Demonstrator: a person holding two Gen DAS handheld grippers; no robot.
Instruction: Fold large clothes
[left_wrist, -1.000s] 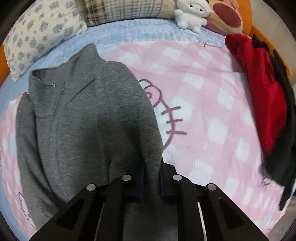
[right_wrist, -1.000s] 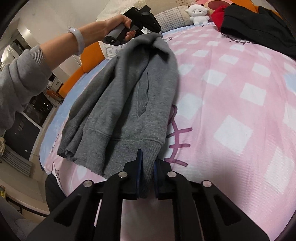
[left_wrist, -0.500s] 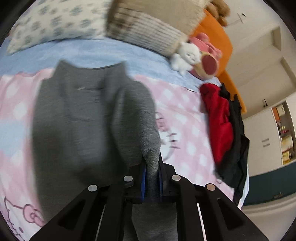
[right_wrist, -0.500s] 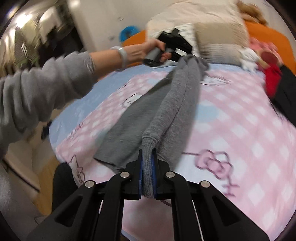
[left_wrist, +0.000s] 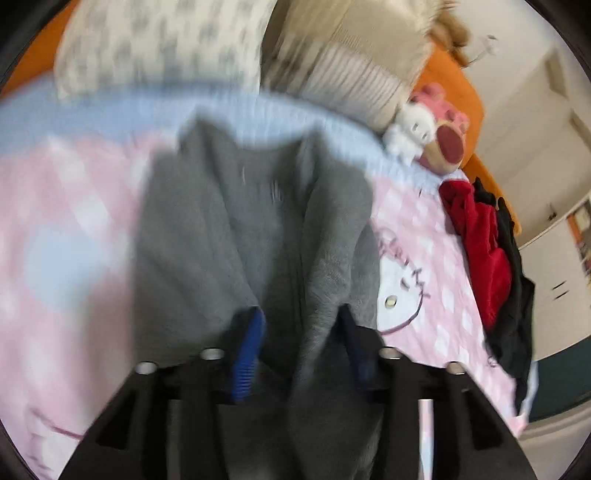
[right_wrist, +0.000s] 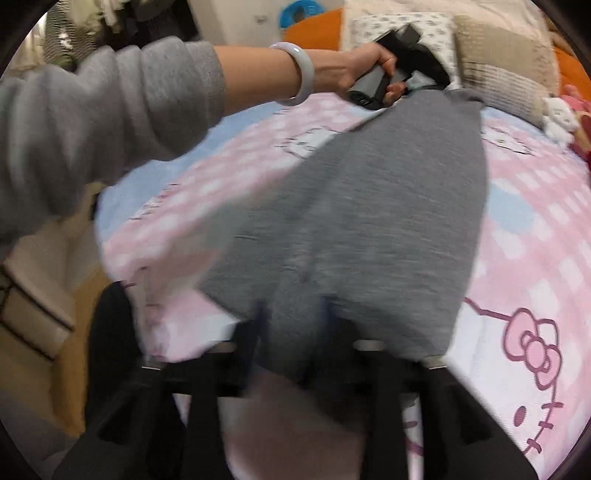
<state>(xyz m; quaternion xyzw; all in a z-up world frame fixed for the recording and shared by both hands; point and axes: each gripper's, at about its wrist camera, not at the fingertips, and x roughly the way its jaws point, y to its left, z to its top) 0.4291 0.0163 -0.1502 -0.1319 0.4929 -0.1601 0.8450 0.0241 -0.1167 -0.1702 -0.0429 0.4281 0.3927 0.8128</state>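
A grey zip-up sweatshirt (left_wrist: 236, 221) lies spread on the pink checked bedspread (left_wrist: 66, 229), collar toward the pillows. My left gripper (left_wrist: 299, 328) is open, its jaws wide apart, with a fold of the grey fabric lying loose between them. In the right wrist view the sweatshirt (right_wrist: 388, 206) stretches from my right gripper (right_wrist: 295, 314) up to the left gripper (right_wrist: 399, 77) held in the person's hand. My right gripper's jaws stand apart with the grey hem between them. Both views are motion-blurred.
Pillows (left_wrist: 166, 40) and plush toys (left_wrist: 424, 129) line the head of the bed. A red and black clothes pile (left_wrist: 487, 258) lies on the bed's right side. The bed's edge and the floor (right_wrist: 51, 332) are at the left in the right wrist view.
Both grippers have opened; they were shut on the sweatshirt's edges. The sweatshirt has dropped from a hanging fold to lying spread on the bed.
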